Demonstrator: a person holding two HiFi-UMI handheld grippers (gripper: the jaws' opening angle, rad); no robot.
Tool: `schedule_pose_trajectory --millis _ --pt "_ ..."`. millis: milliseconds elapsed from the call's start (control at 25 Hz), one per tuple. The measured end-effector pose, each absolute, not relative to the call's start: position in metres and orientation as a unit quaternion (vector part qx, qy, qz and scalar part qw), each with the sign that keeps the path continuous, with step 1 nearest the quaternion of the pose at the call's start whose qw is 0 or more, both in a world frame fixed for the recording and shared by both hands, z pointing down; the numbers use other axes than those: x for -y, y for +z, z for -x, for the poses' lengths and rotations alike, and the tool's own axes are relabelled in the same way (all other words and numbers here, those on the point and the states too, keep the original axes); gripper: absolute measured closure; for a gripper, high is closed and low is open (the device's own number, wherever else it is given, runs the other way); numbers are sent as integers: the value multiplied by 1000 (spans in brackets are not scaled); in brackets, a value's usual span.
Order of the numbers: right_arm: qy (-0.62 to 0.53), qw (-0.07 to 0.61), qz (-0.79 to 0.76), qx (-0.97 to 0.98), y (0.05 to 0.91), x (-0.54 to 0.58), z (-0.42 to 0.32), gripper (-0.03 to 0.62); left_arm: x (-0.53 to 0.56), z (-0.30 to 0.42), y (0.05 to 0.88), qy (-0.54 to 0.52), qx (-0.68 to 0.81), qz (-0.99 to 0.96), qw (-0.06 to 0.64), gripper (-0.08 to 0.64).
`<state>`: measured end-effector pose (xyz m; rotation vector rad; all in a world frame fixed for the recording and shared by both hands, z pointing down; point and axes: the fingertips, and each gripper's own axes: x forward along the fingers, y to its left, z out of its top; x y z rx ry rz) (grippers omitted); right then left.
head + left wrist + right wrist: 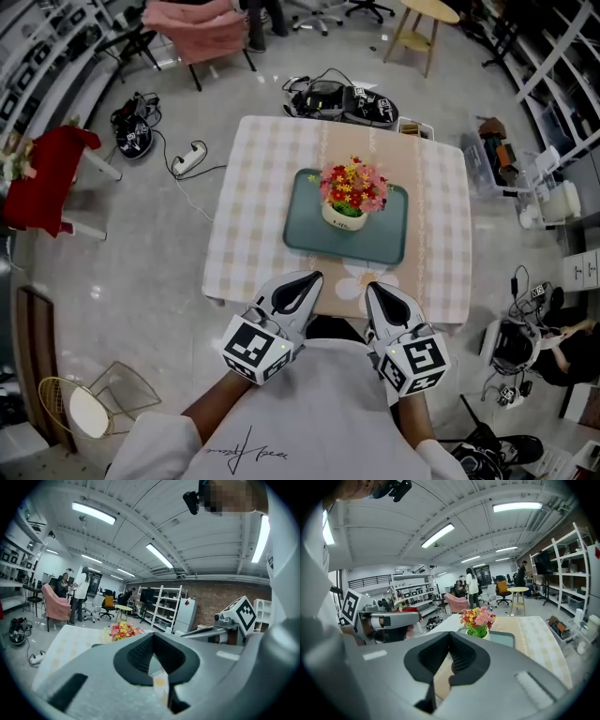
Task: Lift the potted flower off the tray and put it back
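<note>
A potted flower (353,194) with pink, red and yellow blooms in a cream pot stands upright on a teal tray (305,230) in the middle of the checked table. The same potted flower (123,630) shows ahead in the left gripper view, and the potted flower (478,621) shows on the tray (504,639) in the right gripper view. My left gripper (307,280) is shut and empty at the table's near edge, left of the tray. Beside it, my right gripper (377,290) is shut and empty too. Both are well short of the pot.
The table (253,206) has a checked cloth with a tan runner (408,159). On the floor lie a power strip (190,157), bags (342,99), a pink chair (192,30) and a red chair (52,173). Shelving (553,66) lines the right side. People stand far behind.
</note>
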<state>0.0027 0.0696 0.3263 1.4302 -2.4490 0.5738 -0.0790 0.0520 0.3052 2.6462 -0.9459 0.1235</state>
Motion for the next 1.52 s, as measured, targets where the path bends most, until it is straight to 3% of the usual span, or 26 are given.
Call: schedule_pose_trajectory --millis 360,1520 --pt "174 113 -458 865 335 -46 -19 584 -31 54 314 59 360 -923 124 563" --pt "202 150 -412 876 398 19 -17 554 34 39 397 148 363 -910 135 552"
